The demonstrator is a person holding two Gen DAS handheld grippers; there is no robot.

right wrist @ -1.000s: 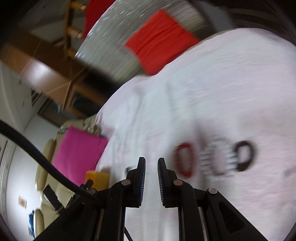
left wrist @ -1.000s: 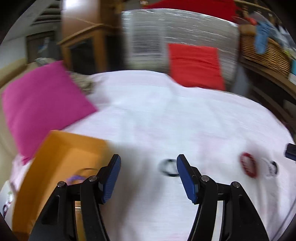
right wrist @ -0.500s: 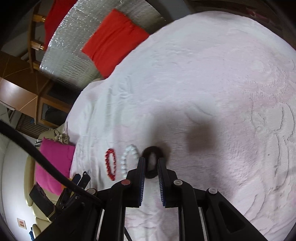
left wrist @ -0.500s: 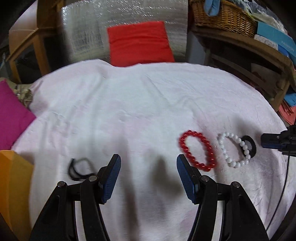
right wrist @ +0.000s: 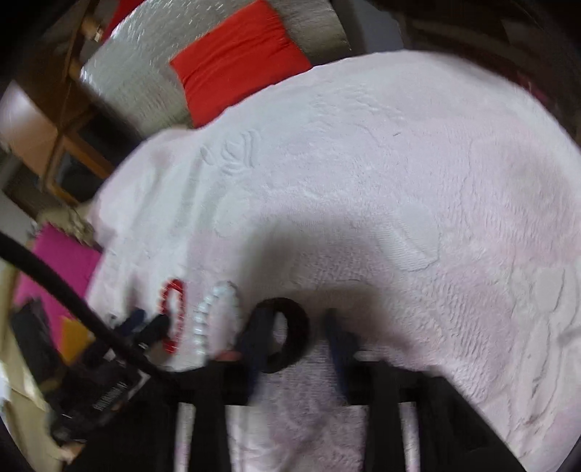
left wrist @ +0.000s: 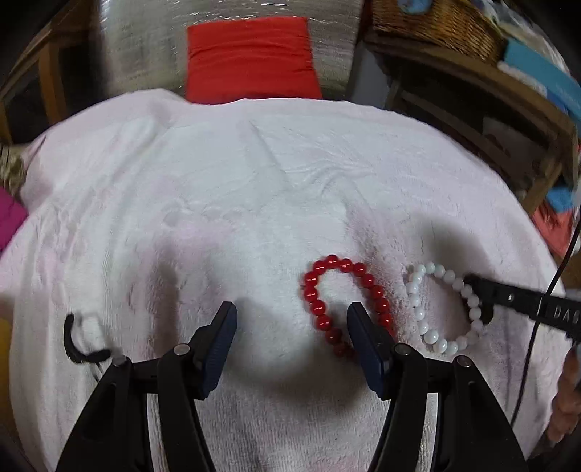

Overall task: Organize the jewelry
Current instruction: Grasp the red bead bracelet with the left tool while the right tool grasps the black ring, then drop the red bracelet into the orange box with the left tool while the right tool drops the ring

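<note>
A red bead bracelet [left wrist: 341, 297] lies on the pale pink blanket [left wrist: 254, 181], just ahead of my right-hand finger; my left gripper [left wrist: 292, 345] is open and empty. A white bead bracelet [left wrist: 421, 319] lies to its right, with my right gripper's tip [left wrist: 483, 294] resting over it. A thin black band [left wrist: 78, 339] lies at the left. In the blurred right wrist view my right gripper [right wrist: 297, 337] is open around a thick black ring [right wrist: 294, 326]; the white bracelet [right wrist: 218, 312] and the red bracelet [right wrist: 174, 308] lie to its left.
A red cushion [left wrist: 250, 61] leans on a silver foil-covered backrest beyond the blanket. A wicker basket [left wrist: 432, 25] sits on wooden shelves at the right. A magenta pillow [right wrist: 58, 268] and an orange box [right wrist: 74, 336] lie at the left.
My left gripper has swung right and closed in on the red bracelet. My right gripper has opened and come down around the black ring.
</note>
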